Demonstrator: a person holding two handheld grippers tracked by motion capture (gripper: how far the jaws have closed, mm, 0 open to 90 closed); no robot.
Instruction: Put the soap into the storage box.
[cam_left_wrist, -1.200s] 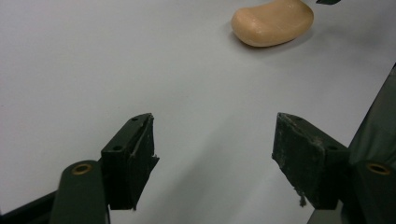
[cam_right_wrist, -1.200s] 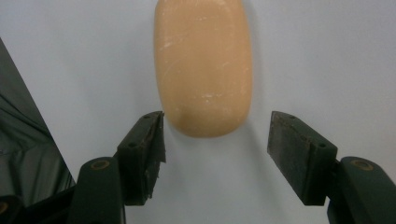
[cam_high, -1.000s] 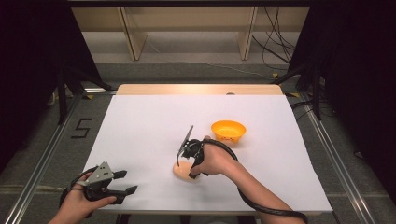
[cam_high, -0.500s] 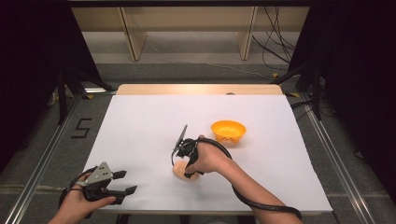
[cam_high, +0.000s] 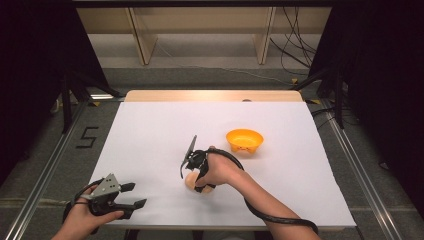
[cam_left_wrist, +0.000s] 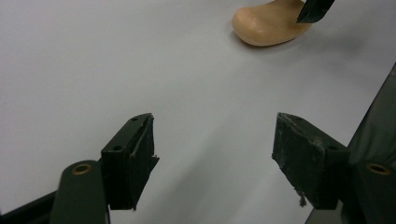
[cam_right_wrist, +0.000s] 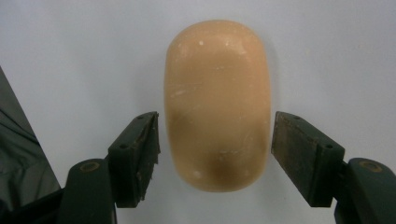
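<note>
A tan, bun-shaped piece (cam_right_wrist: 217, 102) lies flat on the white table cover (cam_high: 150, 130), near the front middle. My right gripper (cam_right_wrist: 215, 128) points down over it, with the piece (cam_high: 190, 181) between its two black jaws. The jaws have just been opening, and thin gaps show between the pads and the piece's sides, so it rests on the table. My left gripper (cam_high: 136, 195) sits low at the front left corner, open and empty (cam_left_wrist: 215, 135). From there I see the tan piece (cam_left_wrist: 268, 23) farther off.
An orange bowl (cam_high: 244, 139) stands to the right of the middle, behind the right hand. The right gripper's cable (cam_high: 280, 220) trails along the forearm to the front edge. Wooden shelving (cam_high: 200, 30) stands beyond the table's far edge.
The right hand has shifted slightly to the left over the tan piece. The left gripper has stayed where it was.
</note>
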